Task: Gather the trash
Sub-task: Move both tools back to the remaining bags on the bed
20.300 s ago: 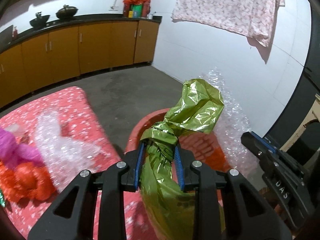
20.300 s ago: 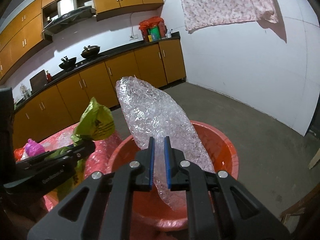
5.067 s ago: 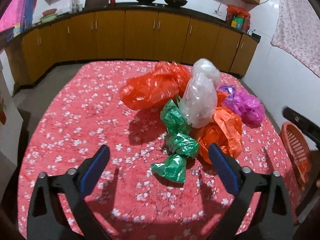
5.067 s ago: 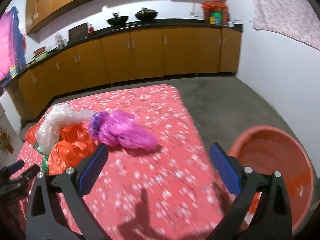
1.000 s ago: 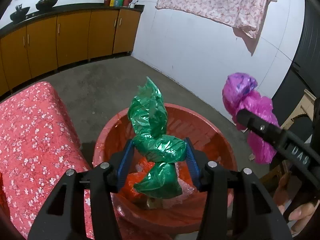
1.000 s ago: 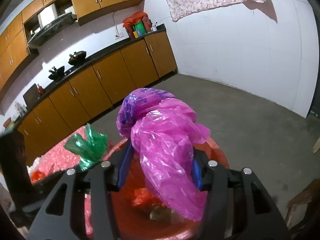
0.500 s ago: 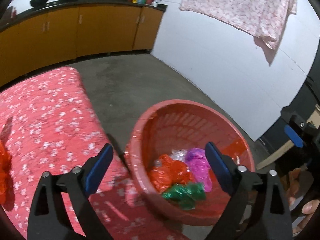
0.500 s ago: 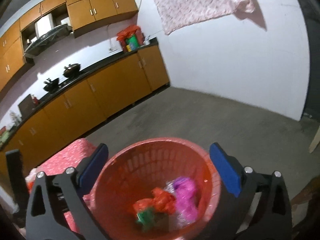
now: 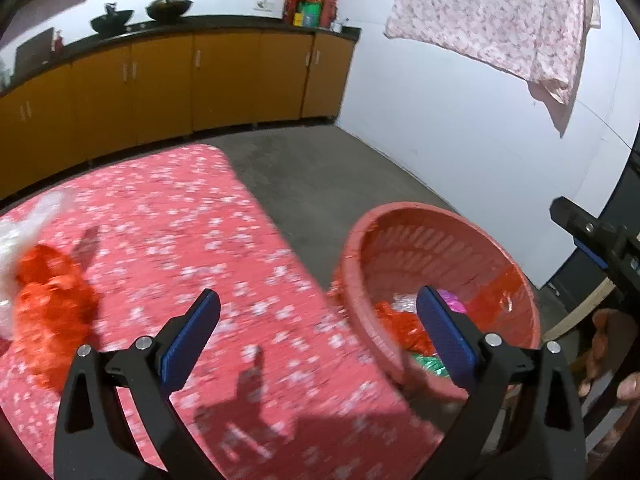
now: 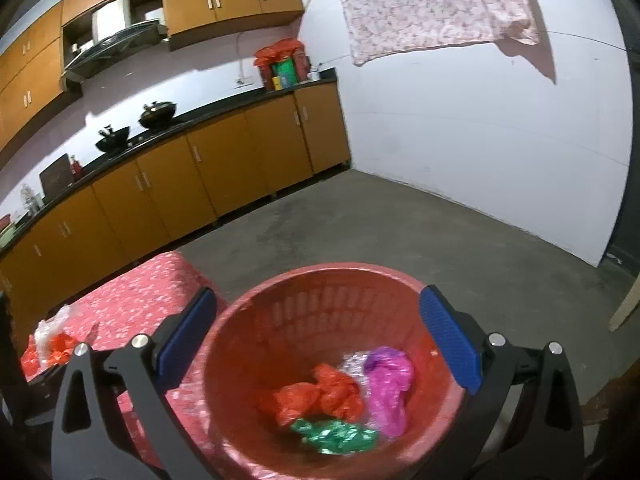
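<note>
— Holding anything?
— No. My left gripper (image 9: pixel 316 332) and right gripper (image 10: pixel 318 334) have just spread wide, nothing between them.
— The trash?
— Magenta bag (image 10: pixel 387 384), green bag (image 10: pixel 336 436), orange bag (image 10: pixel 316 398) in red basket (image 10: pixel 280 320); orange bag on table (image 9: pixel 48 304).

One red basket (image 10: pixel 320 312) holds four pieces of crumpled plastic: one orange bag (image 10: pixel 316 398), one magenta bag (image 10: pixel 390 384), one green bag (image 10: pixel 334 438) and one scrap of clear wrap (image 10: pixel 354 362). On the one worktop (image 9: pixel 168 240), two pieces lie touching: one orange bag (image 9: pixel 52 304) and one clear bag (image 9: pixel 24 220). Two dark pots (image 10: pixel 136 122) sit on the kitchen counter. One cloth (image 10: pixel 432 4) hangs on the wall.
</note>
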Demonstrator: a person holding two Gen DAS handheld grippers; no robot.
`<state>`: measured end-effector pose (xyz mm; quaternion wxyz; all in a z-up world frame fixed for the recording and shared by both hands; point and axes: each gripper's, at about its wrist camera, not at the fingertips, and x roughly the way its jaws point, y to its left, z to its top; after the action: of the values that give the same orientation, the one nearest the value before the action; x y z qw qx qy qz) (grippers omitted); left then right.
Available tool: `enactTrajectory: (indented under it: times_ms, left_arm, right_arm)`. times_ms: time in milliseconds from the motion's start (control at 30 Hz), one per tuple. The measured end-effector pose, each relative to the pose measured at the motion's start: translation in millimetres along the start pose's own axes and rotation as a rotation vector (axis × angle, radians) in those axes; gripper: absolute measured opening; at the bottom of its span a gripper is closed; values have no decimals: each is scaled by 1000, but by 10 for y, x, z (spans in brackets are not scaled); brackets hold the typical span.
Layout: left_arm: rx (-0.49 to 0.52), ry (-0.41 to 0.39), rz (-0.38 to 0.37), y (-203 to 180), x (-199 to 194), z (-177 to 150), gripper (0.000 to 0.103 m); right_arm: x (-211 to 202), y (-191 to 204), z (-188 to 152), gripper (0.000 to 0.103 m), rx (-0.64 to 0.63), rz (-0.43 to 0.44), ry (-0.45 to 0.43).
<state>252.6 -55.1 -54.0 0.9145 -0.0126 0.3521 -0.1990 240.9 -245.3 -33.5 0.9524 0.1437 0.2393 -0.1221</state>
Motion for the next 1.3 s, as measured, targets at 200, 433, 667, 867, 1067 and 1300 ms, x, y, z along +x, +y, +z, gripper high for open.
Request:
enactTrajectory:
  times_ms: [200,433,667,867,1067,1300]
  left_arm:
    - [-32,-72,101,497,-533,-182,98]
    - [-96,-146,326,1342,-1181,-414,98]
    - [-222,-144,492,2091,-1481,-691,99]
    - [-271,-145,544,2395,-1543,-821,100]
    - [-300,-173,552,2527,-1515,-751,100]
    - [-306,-188,544,2552,-1454,-676,101]
  right_arm:
    - [4,506,-37,99,-79,100,32]
    - [10,1446,-236,99,-217,269,102]
    - [86,2371,-658,99,-331,411,221]
    - [221,2963,-904,98,-367,455,285]
    - [445,3251,-1036,92,-358,433,322]
    - [693,3363,-1193,75,-405,419,388]
